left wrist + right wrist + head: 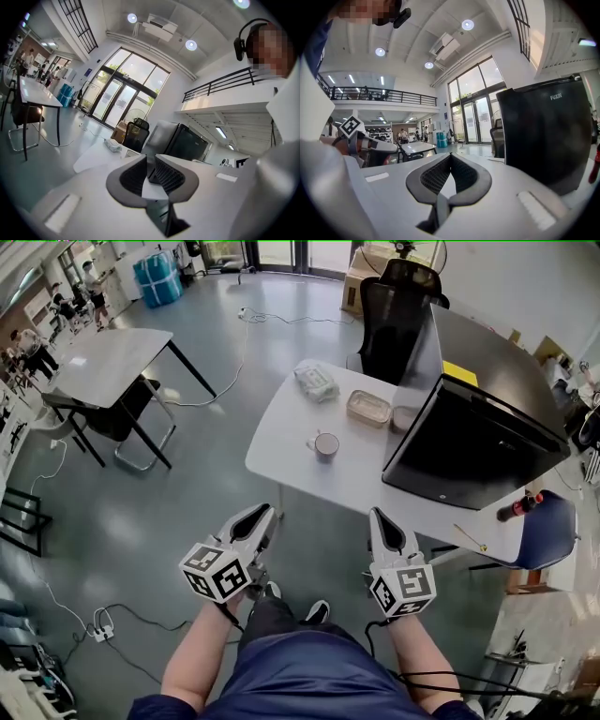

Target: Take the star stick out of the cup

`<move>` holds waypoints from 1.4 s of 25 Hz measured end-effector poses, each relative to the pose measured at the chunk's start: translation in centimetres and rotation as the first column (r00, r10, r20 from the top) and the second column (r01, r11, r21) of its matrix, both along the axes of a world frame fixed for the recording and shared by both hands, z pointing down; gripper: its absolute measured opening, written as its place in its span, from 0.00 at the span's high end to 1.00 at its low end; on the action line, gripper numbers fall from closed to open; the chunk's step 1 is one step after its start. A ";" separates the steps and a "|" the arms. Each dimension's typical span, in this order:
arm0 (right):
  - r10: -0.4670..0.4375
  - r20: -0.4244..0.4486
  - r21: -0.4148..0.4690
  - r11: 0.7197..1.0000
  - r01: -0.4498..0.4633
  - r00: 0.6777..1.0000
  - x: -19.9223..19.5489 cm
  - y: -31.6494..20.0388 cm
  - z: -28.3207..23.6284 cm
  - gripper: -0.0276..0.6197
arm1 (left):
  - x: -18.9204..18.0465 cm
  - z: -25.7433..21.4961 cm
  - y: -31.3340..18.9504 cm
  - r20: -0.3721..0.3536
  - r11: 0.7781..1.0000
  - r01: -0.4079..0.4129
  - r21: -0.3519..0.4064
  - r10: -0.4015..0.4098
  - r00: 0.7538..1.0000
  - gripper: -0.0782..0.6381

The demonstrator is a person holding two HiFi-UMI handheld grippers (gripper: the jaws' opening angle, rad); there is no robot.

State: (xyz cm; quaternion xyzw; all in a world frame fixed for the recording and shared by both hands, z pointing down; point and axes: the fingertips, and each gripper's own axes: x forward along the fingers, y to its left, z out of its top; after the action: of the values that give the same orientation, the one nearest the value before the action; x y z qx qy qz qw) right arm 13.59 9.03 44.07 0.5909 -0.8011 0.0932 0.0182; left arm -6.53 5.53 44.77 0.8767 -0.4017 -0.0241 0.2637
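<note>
A white cup (pixel 325 445) with a handle stands near the middle of the white table (pixel 281 432); I see no stick rising from it. A thin yellow stick (pixel 471 538) lies on the table's near right corner; its shape is too small to tell. Both grippers hang below the table's near edge, above the person's lap. My left gripper (pixel 264 510) (pixel 146 155) is shut, its jaws meeting with nothing between them. My right gripper (pixel 376 513) (pixel 451 153) is shut and empty too. Neither gripper view shows the cup.
A big black box (pixel 478 423) (pixel 548 136) fills the table's right side. A lidded container (pixel 368 408) and a wipes pack (pixel 317 382) (pixel 112 144) lie behind the cup. A red-and-black handled tool (pixel 520 507) rests at the right. A black office chair (pixel 394 310) stands behind the table.
</note>
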 end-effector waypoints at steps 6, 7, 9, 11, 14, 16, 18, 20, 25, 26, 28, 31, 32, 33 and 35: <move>-0.006 0.004 -0.018 1.000 0.006 1.000 -0.1 -2.3 0.8 0.95 | -0.1 0.5 -2.5 0.011 1.000 0.017 -0.005 -0.016 1.000 0.82; -0.004 0.003 -0.020 1.000 0.004 1.000 -0.1 -2.8 1.0 0.95 | 0.0 0.6 -3.2 0.013 1.000 0.012 -0.005 -0.012 1.000 0.82; 0.009 -0.001 -0.025 1.000 -0.009 1.000 -0.1 -3.9 1.2 0.95 | 0.3 0.9 -4.8 0.013 1.000 -0.001 -0.009 0.001 1.000 0.82; 0.030 -0.001 -0.030 0.999 -0.030 1.000 0.2 -5.2 1.2 0.95 | 0.6 1.1 -6.5 0.009 1.000 -0.018 -0.011 0.018 1.000 0.82; 0.066 -0.008 -0.032 0.997 -0.066 0.998 0.6 -7.4 0.9 0.95 | 1.0 0.7 -9.4 0.003 0.999 -0.046 -0.003 0.046 0.999 0.82; 0.087 -0.012 -0.030 0.996 -0.088 0.996 0.7 -8.7 0.7 0.95 | 0.9 0.5 -11.4 0.002 0.998 -0.060 0.001 0.060 0.998 0.82; 0.105 -0.015 -0.030 0.994 -0.106 0.994 0.5 -9.9 0.5 0.95 | 0.7 0.4 -13.2 0.003 0.998 -0.069 0.003 0.069 0.998 0.82; 0.123 -0.018 -0.030 0.992 -0.123 0.992 0.3 -11.0 0.3 0.95 | 0.6 0.3 -14.8 0.006 0.997 -0.080 0.010 0.080 0.997 0.82; 0.169 -0.023 -0.028 0.985 -0.170 0.985 0.1 -13.9 0.1 0.95 | 1.1 0.0 -18.2 0.035 0.990 -0.129 0.048 0.128 0.991 0.82; 0.177 -0.025 -0.027 0.984 -0.178 0.984 0.1 -14.4 0.1 0.95 | 1.1 -0.1 -18.8 0.041 0.989 -0.138 0.055 0.136 0.990 0.82; 0.193 -0.029 -0.024 0.981 -0.193 0.981 -0.1 -15.3 -0.2 0.95 | 1.1 0.0 -19.9 0.045 0.987 -0.151 0.060 0.148 0.988 0.82; 0.207 -0.034 -0.023 0.978 -0.208 0.978 -0.2 -16.5 -0.3 0.95 | 1.2 0.4 -21.5 0.050 0.986 -0.159 0.054 0.157 0.986 0.82; 0.209 -0.034 -0.025 0.977 -0.210 0.977 -0.1 -16.8 -0.2 0.95 | 1.4 0.8 -21.9 0.053 0.986 -0.161 0.051 0.158 0.986 0.82; 0.209 -0.035 -0.028 0.977 -0.210 0.977 0.0 -17.1 -0.1 0.95 | 1.7 1.1 -22.4 0.057 0.986 -0.162 0.046 0.159 0.986 0.82; 0.202 -0.035 -0.037 0.978 -0.203 0.979 0.2 -17.6 0.4 0.95 | 2.3 1.8 -23.1 0.064 0.986 -0.165 0.035 0.163 0.985 0.82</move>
State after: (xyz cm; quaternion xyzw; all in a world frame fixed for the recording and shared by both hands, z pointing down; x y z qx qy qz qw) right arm 13.75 -8.62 44.42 0.6704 -0.7343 0.1016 0.0329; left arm -4.23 -17.55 46.53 0.9122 -0.3356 0.0165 0.2347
